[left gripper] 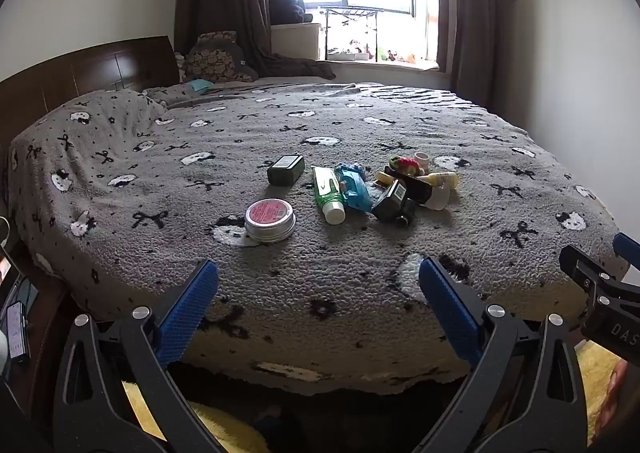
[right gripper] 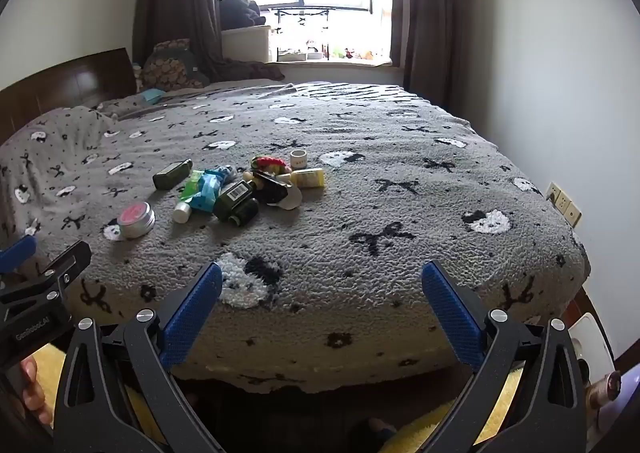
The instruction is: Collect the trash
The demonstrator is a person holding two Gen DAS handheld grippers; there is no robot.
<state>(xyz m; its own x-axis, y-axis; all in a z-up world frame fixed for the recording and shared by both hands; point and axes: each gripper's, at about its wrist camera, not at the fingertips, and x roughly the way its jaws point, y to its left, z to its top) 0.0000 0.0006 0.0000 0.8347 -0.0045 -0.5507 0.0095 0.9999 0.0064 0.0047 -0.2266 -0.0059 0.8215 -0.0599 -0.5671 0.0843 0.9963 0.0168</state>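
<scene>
So both tongs are spread wide with nothing between the blue pads, hovering side by side over the near edge of the bed (left gripper: pixel 360 125). The left tongs (left gripper: pixel 316 289) point at the round silver tin (left gripper: pixel 270 220) with the pink label, which sits a bit apart on the left of the pile. The right tongs (right gripper: pixel 320 293) face a bare stretch of the grey bow-print blanket (right gripper: pixel 400 157).

The trash sits mid-bed in a loose cluster: a dark green box (left gripper: pixel 285 169) lying alone at the back left, a green-and-white tube (left gripper: pixel 329 193) just beside a crumpled blue wrapper (left gripper: pixel 354 187), a dark green bottle (right gripper: pixel 236 200) on its side, a yellow tube (right gripper: pixel 308 177), and a small white cup (right gripper: pixel 298 159) standing upright behind it all. There's something red and fuzzy in there too, can't tell what.
</scene>
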